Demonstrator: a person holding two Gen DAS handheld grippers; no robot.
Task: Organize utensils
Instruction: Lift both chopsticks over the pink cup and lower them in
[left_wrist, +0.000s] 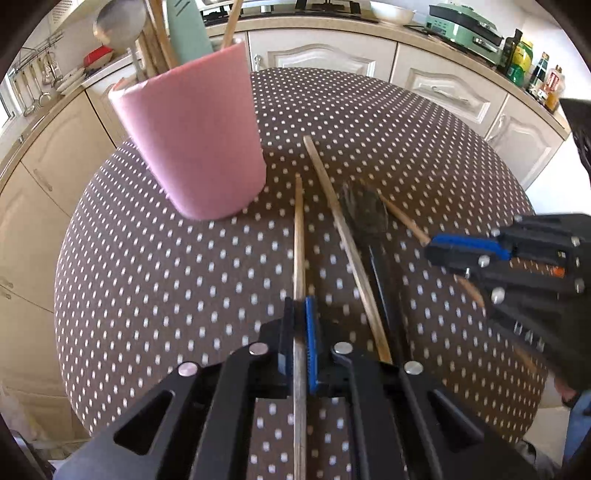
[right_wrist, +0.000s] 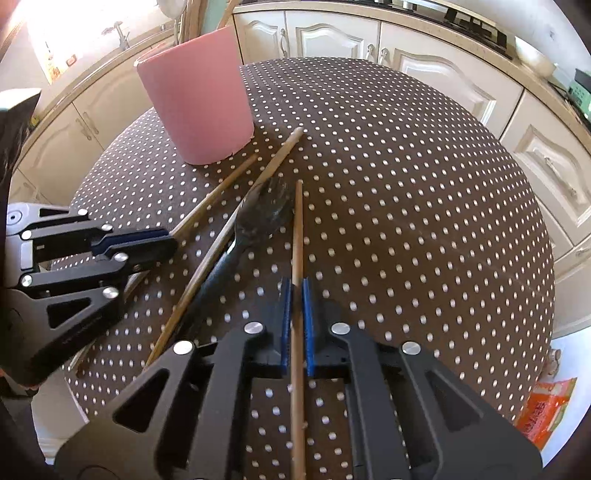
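Note:
A pink cup (left_wrist: 192, 147) holding several utensils stands at the far left of a round table with a dotted brown cloth (left_wrist: 147, 277). My left gripper (left_wrist: 298, 306) is shut on a wooden chopstick (left_wrist: 299, 229) that points toward the cup. To its right lie a loose chopstick (left_wrist: 340, 229) and a dark spoon (left_wrist: 364, 210). My right gripper (right_wrist: 295, 286) is shut on another chopstick (right_wrist: 297, 229) beside the spoon (right_wrist: 266, 214). In the right wrist view the left gripper (right_wrist: 171, 240) and the cup (right_wrist: 199, 99) are on the left.
Cream kitchen cabinets (left_wrist: 443, 81) ring the table on the far side. The counter carries a green appliance (left_wrist: 461, 26) and bottles (left_wrist: 524, 59). An orange bag (right_wrist: 546, 410) lies on the floor past the table's right edge.

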